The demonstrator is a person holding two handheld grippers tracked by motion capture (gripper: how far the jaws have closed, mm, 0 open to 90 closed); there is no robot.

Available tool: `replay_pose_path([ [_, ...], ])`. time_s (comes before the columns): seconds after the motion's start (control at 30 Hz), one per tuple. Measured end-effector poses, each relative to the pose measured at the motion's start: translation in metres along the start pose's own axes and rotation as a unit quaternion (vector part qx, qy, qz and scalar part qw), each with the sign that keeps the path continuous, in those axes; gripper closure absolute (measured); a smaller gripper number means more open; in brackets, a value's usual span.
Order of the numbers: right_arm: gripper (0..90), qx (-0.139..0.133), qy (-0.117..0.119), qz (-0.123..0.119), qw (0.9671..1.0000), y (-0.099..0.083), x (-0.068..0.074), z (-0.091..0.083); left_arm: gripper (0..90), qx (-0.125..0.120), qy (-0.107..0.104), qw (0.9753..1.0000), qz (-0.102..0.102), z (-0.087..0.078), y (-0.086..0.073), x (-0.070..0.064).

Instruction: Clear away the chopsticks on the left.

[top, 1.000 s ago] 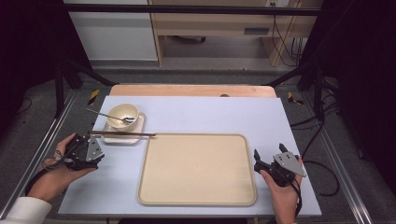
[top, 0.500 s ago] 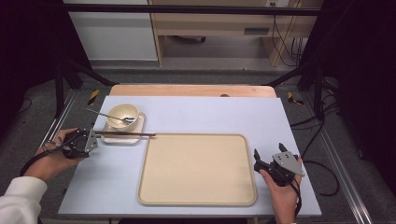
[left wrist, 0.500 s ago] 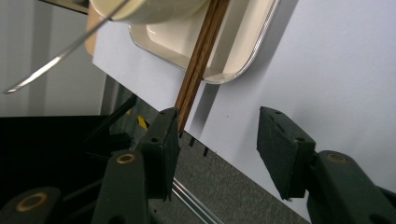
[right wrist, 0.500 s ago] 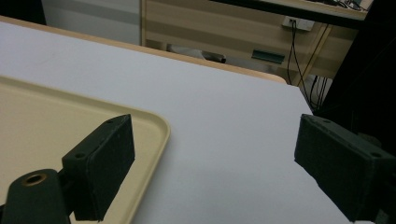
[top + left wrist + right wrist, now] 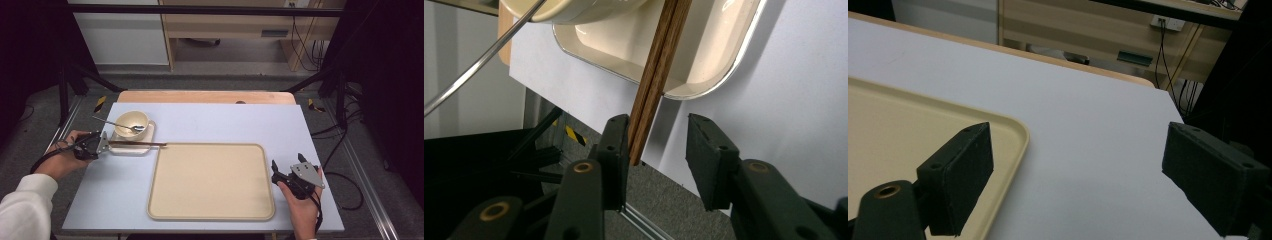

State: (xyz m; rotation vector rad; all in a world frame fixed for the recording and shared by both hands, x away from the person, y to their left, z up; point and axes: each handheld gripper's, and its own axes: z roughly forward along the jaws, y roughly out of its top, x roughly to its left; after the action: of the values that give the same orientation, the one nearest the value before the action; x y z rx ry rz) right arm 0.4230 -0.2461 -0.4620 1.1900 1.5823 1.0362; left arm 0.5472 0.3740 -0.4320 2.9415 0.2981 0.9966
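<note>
tray: large, beige, bare, lower centre of frame | bowl: cream, upper left, on small dish | spoon: metal, resting in bowl, handle pointing left | cabinet: wooden, top centre, beyond table

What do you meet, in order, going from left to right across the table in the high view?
Left gripper → bowl on its small tray → large tray → right gripper.
</note>
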Motion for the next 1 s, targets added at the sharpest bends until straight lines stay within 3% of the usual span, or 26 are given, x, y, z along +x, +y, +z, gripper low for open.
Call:
replay_pose_path([
  [0.3,13.5,0.003,0.0,0.0,1.0,-0.001,0.0,0.001,68.5,0.008,-0.012,0.9998,0.012,0.007,0.002,0.005],
  [0.5,13.7,0.004,0.001,-0.001,1.0,-0.001,0.0,0.001,69.2,0.012,-0.013,0.9998,0.008,0.011,-0.002,0.006],
  [1.0,13.9,0.005,0.001,0.002,1.0,-0.001,-0.001,0.001,71.4,0.013,-0.021,0.9993,0.027,0.013,0.002,0.004],
])
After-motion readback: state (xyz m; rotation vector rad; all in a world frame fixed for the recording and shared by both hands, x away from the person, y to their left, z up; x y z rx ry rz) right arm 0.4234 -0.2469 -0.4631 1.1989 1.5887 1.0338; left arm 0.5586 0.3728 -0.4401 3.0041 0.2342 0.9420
